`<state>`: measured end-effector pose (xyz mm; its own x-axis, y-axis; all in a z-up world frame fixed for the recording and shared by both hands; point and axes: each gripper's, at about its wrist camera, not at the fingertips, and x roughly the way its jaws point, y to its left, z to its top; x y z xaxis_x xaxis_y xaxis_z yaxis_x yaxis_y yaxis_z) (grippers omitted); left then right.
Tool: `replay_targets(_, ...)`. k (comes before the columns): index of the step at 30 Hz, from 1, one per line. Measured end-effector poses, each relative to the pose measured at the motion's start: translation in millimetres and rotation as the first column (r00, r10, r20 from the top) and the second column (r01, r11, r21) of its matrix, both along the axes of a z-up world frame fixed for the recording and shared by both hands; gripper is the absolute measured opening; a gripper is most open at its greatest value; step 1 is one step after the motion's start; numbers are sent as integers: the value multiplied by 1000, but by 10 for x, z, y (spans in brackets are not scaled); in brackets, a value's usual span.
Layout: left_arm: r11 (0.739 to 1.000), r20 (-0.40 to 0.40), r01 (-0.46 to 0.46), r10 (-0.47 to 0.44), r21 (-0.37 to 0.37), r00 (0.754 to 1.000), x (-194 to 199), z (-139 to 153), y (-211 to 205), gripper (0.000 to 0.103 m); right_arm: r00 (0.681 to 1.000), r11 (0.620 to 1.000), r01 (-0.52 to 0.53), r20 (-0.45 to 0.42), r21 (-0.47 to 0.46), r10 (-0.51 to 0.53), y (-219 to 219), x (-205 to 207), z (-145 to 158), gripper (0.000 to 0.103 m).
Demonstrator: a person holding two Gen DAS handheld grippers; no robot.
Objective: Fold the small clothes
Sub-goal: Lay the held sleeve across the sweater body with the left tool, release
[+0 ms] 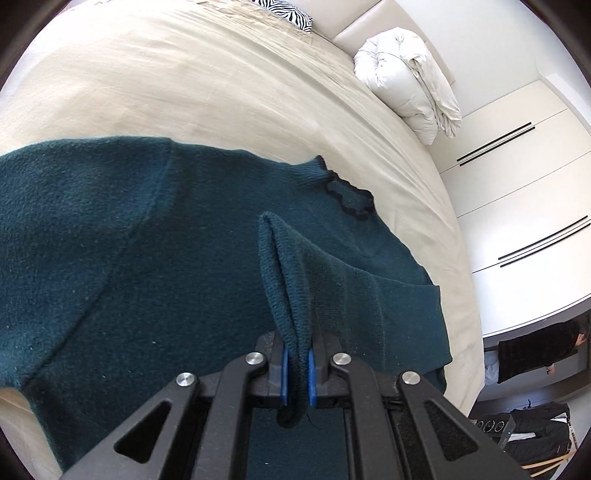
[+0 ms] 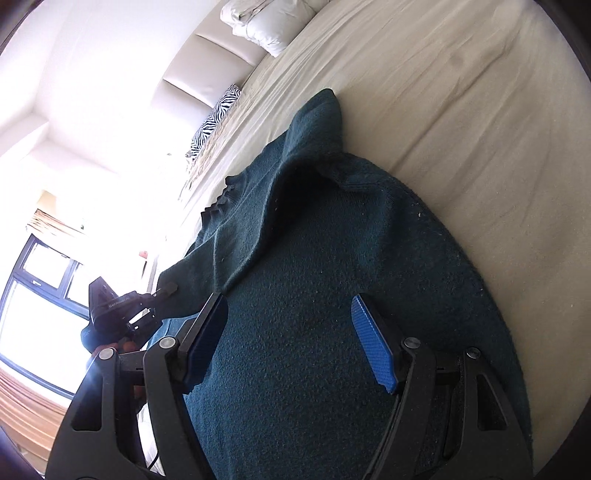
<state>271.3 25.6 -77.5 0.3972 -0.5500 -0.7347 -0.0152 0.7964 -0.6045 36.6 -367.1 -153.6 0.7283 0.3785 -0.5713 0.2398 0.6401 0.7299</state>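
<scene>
Open right tool over sweater

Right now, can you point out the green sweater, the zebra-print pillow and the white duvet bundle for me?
green sweater (image 1: 147, 229): left wrist view, on the flat knit body.
zebra-print pillow (image 1: 286, 13): left wrist view, on its striped face.
white duvet bundle (image 1: 406, 85): left wrist view, on the rumpled middle.
</scene>
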Motion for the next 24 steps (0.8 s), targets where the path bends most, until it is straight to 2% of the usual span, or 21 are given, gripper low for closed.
replay_targets(8, 998, 4, -4, 4, 62, 1000, -10, -161, 76, 8, 1000, 1000, 1, -16, -7, -1, -29, -7, 21, 69)
replay_targets(13, 1000, 21, -16, 15, 24, 1000, -63, -228, 140, 8, 1000, 1000, 0, -12, -15, 0, -35, 47, 188, 69)
replay_targets(18, 999, 66, -18, 16, 36, 998, -193, -125, 179, 8, 999, 999, 23, 26, -33, -22, -232, 118, 417, 69)
replay_targets(24, 999, 66, -37, 35, 30, 997, -208, -188, 270, 8, 999, 998, 50, 22, -28, -50, -443, 197, 515, 69)
